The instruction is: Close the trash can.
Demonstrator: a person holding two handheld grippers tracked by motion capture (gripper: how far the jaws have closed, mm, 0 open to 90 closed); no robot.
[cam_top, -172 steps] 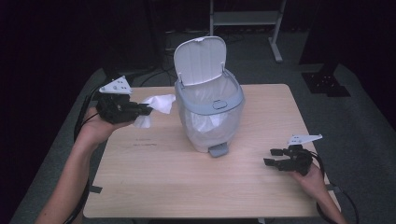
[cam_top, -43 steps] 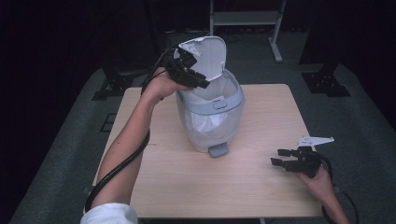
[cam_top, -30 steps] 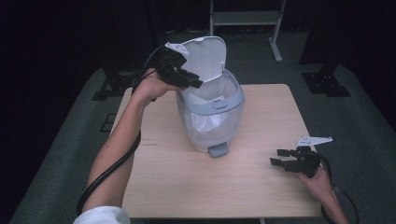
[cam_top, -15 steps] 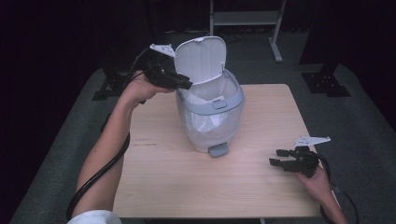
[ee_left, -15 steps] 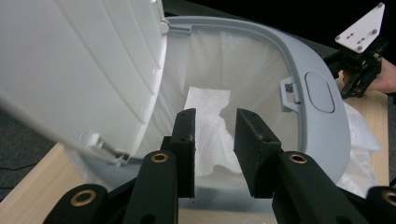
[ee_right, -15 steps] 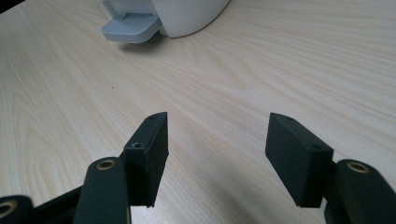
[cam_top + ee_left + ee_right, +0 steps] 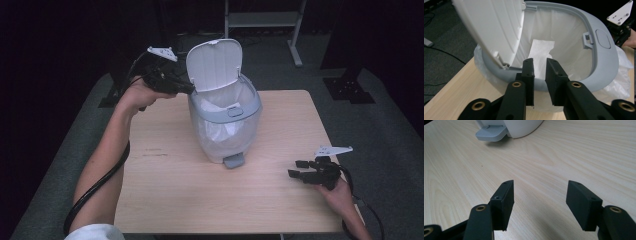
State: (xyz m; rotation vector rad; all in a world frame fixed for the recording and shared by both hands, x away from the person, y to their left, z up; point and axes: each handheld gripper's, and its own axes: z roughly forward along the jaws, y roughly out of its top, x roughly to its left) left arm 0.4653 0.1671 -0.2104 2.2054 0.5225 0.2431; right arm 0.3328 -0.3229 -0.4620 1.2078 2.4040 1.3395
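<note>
A grey-and-white pedal bin (image 7: 225,125) stands mid-table with its lid (image 7: 215,65) raised and a white liner inside. A white tissue (image 7: 540,52) lies in the bin against the liner. My left gripper (image 7: 187,89) is held up at the bin's left rim, beside the lid's lower edge. In the left gripper view its jaws (image 7: 539,62) stand a narrow gap apart with nothing between them, pointing over the rim. My right gripper (image 7: 295,169) rests low near the table's right front, wide open and empty (image 7: 540,190), facing the bin's foot pedal (image 7: 491,132).
The wooden table (image 7: 175,185) is bare in front of the bin and to its left. The pedal (image 7: 233,161) juts out toward me. A dark floor surrounds the table, and a white frame (image 7: 260,20) stands behind it.
The left gripper held the tissue at the table's left earlier. It then hung over the bin and has since drawn back to the left of the lid, empty. The right gripper barely moved.
</note>
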